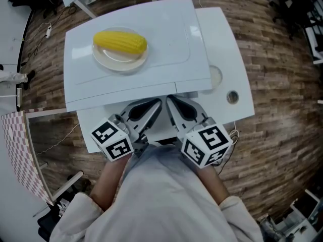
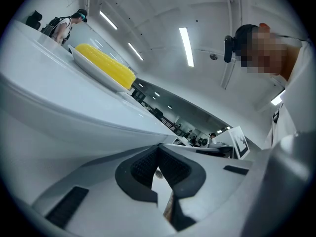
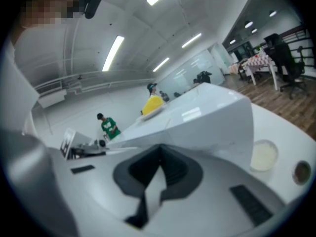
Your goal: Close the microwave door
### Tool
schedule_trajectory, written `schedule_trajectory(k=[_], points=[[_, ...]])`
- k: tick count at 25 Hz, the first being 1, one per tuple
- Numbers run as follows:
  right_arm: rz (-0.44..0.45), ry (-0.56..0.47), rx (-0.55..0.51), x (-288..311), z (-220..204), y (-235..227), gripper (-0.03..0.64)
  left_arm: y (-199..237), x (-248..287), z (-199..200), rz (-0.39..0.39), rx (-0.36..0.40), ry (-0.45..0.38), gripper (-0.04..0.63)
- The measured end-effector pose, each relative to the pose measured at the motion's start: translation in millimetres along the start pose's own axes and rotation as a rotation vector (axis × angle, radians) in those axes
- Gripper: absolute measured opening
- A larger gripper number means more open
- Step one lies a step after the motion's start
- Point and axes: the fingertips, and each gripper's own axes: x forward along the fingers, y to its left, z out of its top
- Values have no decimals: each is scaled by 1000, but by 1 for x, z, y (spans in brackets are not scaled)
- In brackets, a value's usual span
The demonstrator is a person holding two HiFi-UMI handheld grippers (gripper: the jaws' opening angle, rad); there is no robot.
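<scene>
A pink-and-white checked panel (image 1: 17, 150) stands on the wooden floor (image 1: 282, 110) off the desk's left edge. The white microwave (image 1: 151, 69) fills most of the white desk (image 1: 237, 59). Its front faces the person and is hidden under its own top edge, so the door's position cannot be made out. On the left half of its top sits a clear plate (image 1: 120, 54) bearing a yellow corn cob (image 1: 121, 42).

The left gripper (image 1: 157, 103) points at the microwave's front edge near the middle. Its jaws meet at the tips with nothing between them. The right gripper (image 1: 169, 100) lies just beside it, likewise closed at the tips and empty.

On the bare strip of desk right of the microwave lie a pale round dish (image 1: 216, 77) and, nearer the front right corner, a small dark round thing (image 1: 232, 97). Neither stands between the grippers and the microwave.
</scene>
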Motion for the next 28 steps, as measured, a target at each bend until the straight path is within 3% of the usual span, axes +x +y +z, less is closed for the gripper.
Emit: schedule_trajectory(k=[6, 11, 20, 28], points=[[-7, -15, -12, -6, 3, 1, 23, -5, 0, 1, -13, -8, -15, 18], [-15, -46, -35, -18, 9, 5, 23, -5, -6, 3, 26, -15, -65, 18], [-76, -109, -100, -54, 18, 4, 23, -25, -15, 3, 37, 39, -120, 18], [-93, -105, -179, -91, 16, 5, 23, -45, -19, 0, 52, 89, -134, 18]])
